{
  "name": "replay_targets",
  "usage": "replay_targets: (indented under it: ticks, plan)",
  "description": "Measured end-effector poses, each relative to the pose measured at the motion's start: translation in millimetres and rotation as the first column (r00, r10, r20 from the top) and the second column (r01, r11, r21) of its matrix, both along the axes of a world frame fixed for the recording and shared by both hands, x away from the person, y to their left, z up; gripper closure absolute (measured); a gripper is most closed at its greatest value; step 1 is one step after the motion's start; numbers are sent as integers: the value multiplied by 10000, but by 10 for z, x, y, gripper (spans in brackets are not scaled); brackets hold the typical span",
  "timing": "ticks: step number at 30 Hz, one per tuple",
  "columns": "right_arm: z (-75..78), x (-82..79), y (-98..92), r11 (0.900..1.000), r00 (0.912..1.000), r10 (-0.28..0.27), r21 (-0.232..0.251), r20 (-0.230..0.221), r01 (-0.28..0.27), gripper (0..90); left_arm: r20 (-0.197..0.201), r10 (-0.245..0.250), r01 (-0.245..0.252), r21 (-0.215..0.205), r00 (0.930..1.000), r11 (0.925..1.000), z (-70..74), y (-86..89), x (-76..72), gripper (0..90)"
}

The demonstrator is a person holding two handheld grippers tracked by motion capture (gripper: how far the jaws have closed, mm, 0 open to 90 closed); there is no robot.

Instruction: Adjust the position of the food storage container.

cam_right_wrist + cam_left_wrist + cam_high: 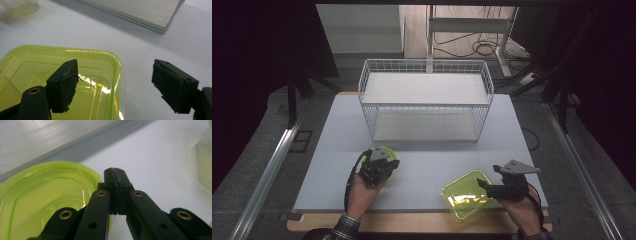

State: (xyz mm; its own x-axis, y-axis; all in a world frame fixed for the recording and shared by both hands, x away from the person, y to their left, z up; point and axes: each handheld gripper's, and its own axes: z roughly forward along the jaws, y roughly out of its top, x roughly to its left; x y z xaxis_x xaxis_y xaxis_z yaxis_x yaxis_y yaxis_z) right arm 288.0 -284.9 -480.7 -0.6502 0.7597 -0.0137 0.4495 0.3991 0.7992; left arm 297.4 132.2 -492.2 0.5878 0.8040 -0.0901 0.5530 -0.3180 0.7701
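The left gripper [115, 173] had its jaws pressed shut with nothing between them, beside the rim of a round see-through green plastic bowl [45, 195]. The right gripper [115, 85] stood wide open over the edge of a square see-through green plastic box [465, 194], one jaw inside, gripping nothing. The box sat by the near edge of the white table [422, 165], with bare room before the white wire basket [425, 100].
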Motion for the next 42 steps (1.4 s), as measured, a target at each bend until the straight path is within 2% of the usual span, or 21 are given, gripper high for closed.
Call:
replay_targets:
  ticks: [8, 12, 16, 17, 18, 19, 20, 21, 22, 23, 24, 26, 29, 30, 31, 32, 37, 42]
  plan:
    - [-3, 2, 1, 10000, 9999, 53, 22, -89, -53, 233, 71, 731, -731, -61, 9973, 9973, -22, 237, 74, 898]
    - [6, -1, 1, 10000, 9997, 35, 32, -231, -34, 287, 96, 729, -728, -154, 9973, 9972, -13, 251, 43, 897]
    - [53, -29, -18, 10000, 9992, 99, -8, -394, -99, 458, 212, 392, -384, -352, 9990, 9986, 5, 170, -29, 886]
    - [88, -67, -22, 9997, 9987, 246, 7, -447, -246, 558, 248, 267, -257, -396, 9993, 9989, 4, 141, -59, 878]
    - [88, -67, -22, 9997, 9987, 246, 7, -447, -246, 558, 272, 204, -192, -426, 9994, 9989, 1, 124, -79, 878]
    - [98, -86, -22, 9995, 9983, 321, 33, -493, -320, 615, 273, 97, -84, -470, 9996, 9989, -5, 103, -107, 874]
    - [104, -110, -22, 9987, 9971, 508, 64, -569, -506, 661, 265, -34, 47, -494, 9996, 9988, -14, 83, -138, 871]
    - [103, -165, -18, 9965, 9935, 840, 25, -764, -840, 751, 268, -159, 172, -507, 9995, 9986, -25, 60, -170, 861]
    - [103, -165, -18, 9965, 9935, 840, 25, -764, -840, 751, 282, -290, 303, -479, 9992, 9984, -38, 37, -201, 861]
    - [101, -221, -17, 9927, 9886, 1205, 35, -897, -1207, 822, 248, -407, 418, -469, 9989, 9980, -50, 14, -230, 845]
    - [104, -258, -15, 9899, 9847, 1413, 72, -1017, -1413, 847, 230, -554, 564, -438, 9982, 9974, -69, -24, -275, 839]
    - [104, -277, -15, 9881, 9831, 1536, 53, -999, -1538, 865, 233, -621, 630, -428, 9978, 9971, -75, -39, -290, 831]
    - [107, -395, -17, 9797, 9739, 1994, 15, -1082, -2004, 889, 176, -808, 816, -519, 9966, 9953, -108, -79, -330, 808]
    - [107, -395, -17, 9797, 9739, 1994, 15, -1082, -2004, 889, 176, -808, 816, -519, 9966, 9953, -108, -79, -330, 808]
    - [99, -454, -23, 9753, 9684, 2199, 58, -1177, -2207, 888, 134, -849, 855, -478, 9963, 9952, -117, -88, -339, 810]
    - [99, -454, -23, 9753, 9684, 2199, 58, -1177, -2207, 888, 121, -868, 872, -435, 9962, 9952, -126, -96, -348, 810]
    - [28, -621, -63, 9649, 9523, 2609, 125, -1584, -2623, 889, 70, -1008, 1009, -192, 9949, 9947, -141, -113, -395, 831]
    - [-20, -634, -51, 9617, 9466, 2707, 45, -1749, -2741, 889, 55, -1001, 1002, -156, 9950, 9948, -143, -108, -414, 837]
